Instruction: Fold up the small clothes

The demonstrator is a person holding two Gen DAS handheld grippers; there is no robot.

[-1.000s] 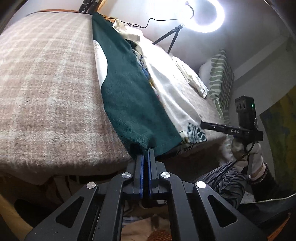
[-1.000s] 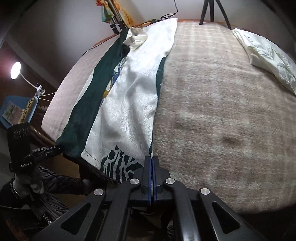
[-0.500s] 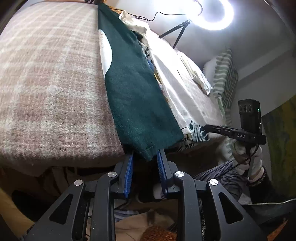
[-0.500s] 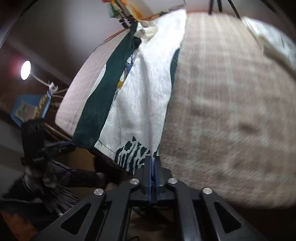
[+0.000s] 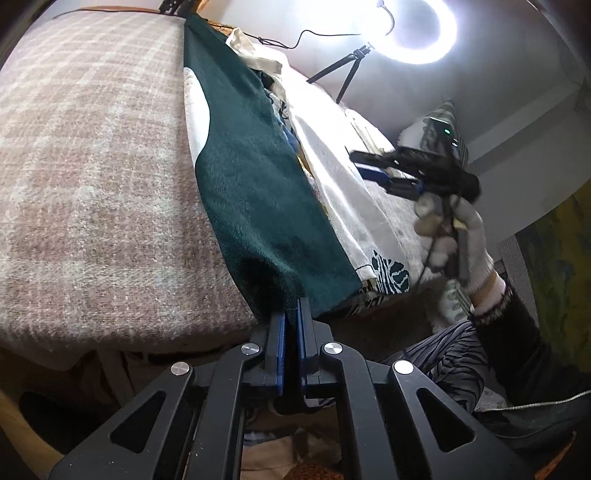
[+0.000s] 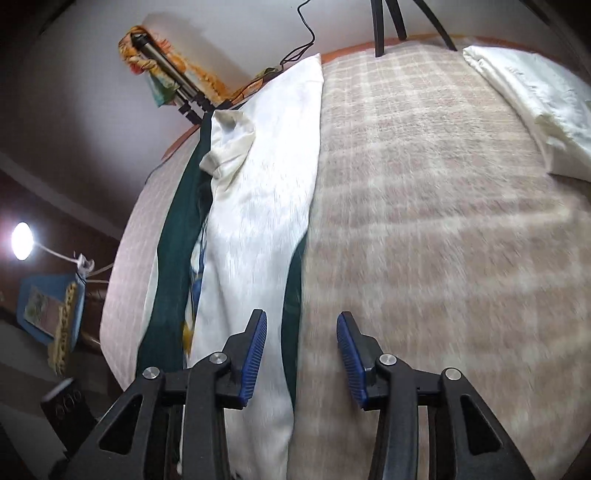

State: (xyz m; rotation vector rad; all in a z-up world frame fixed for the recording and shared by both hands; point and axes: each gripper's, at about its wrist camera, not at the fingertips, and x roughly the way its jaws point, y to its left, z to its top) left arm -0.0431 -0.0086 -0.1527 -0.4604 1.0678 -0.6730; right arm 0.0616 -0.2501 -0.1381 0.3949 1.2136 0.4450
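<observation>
A long garment lies folded lengthwise on the plaid blanket [image 5: 92, 177]. Its dark green fleece side [image 5: 255, 184] faces the left wrist view and its white satin side [image 6: 258, 206] with a zebra-print hem [image 5: 391, 273] faces the right. My left gripper [image 5: 291, 314] is shut on the near corner of the green hem at the bed's edge. My right gripper [image 6: 301, 343] is open and empty, held above the garment's right edge; it also shows in the left wrist view [image 5: 384, 173], lifted over the white side.
A folded white garment [image 6: 535, 110] lies at the far right of the blanket [image 6: 424, 221]. A ring light on a tripod [image 5: 417, 33] stands behind the bed, a striped pillow [image 5: 447, 122] at the right. A lamp [image 6: 22, 240] and a tripod [image 6: 166, 81] stand at the left.
My left gripper opened, then shut again on the green hem. My right gripper let go of the garment's hem, opened, and rose forward over the bed.
</observation>
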